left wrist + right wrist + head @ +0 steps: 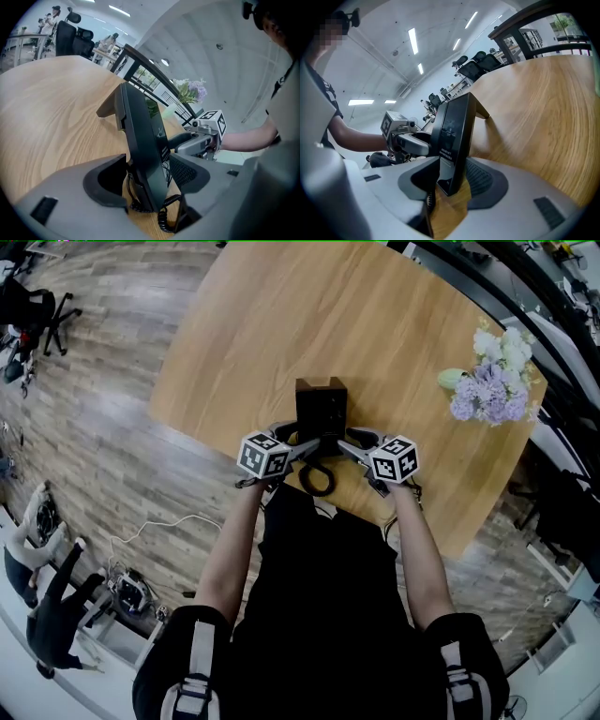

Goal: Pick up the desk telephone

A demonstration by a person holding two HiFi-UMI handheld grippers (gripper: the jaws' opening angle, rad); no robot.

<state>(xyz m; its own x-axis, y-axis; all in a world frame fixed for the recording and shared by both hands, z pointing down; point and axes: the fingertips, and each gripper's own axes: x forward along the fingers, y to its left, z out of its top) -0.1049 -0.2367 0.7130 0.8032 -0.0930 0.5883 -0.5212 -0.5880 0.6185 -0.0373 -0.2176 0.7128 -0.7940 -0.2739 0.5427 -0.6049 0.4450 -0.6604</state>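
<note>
The black desk telephone [321, 409] stands on its base on the wooden table [281, 315], close to the front edge, and its coiled cord [319, 479] loops toward me. My left gripper [302, 444] is at its left side and my right gripper [343, 442] at its right. In the left gripper view the telephone [143, 140] rises edge-on between the wide jaws of the left gripper [150, 180], with a gap at the pads. In the right gripper view the telephone [454, 136] likewise stands between the spread jaws of the right gripper [452, 180], not clamped.
A bunch of pale purple and white flowers [492, 381] sits at the table's right corner. On the wood floor to the left are an office chair [37, 315], a white cable [159, 526] and a person [37, 587]. Desks and chairs [476, 68] stand in the background.
</note>
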